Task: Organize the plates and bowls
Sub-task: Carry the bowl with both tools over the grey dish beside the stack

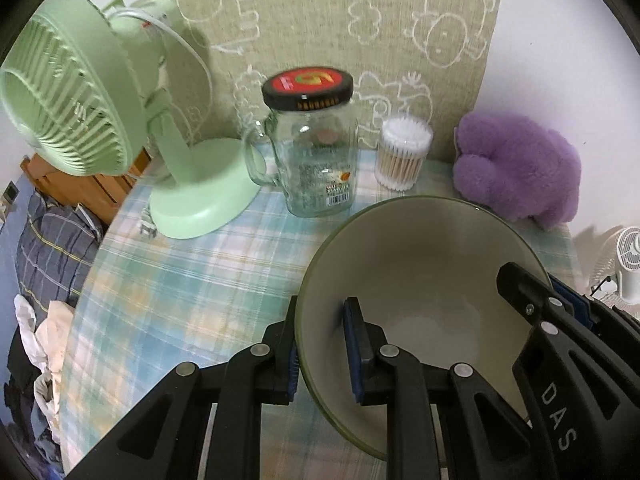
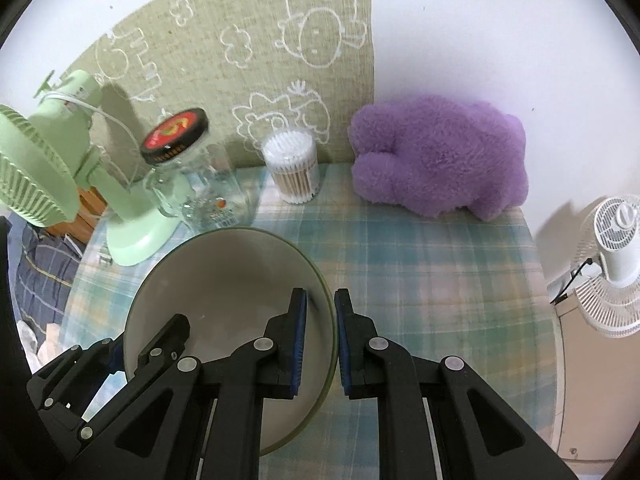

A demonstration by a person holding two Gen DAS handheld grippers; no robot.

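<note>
A wide bowl [image 1: 420, 272], olive green outside and cream inside, hangs just over the checked tablecloth [image 1: 180, 280]. Both grippers hold it by the rim. My left gripper [image 1: 324, 354] is shut on the bowl's left rim, one blue pad inside the wall and one outside. In the right wrist view the same bowl [image 2: 224, 280] has my right gripper [image 2: 322, 344] shut on its right rim. Each view also shows the other gripper: the right one [image 1: 560, 300] clamps the far rim, and the left one [image 2: 132, 348] clamps the lower left rim. The bowl holds nothing.
At the back stand a green desk fan [image 1: 100, 92], a glass jar mug with a black and red lid [image 1: 316, 160], a tub of cotton swabs [image 1: 404, 152] and a purple plush toy [image 1: 520, 168]. A white fan [image 2: 616, 256] stands off the table's right edge. Bedding lies beyond the left edge.
</note>
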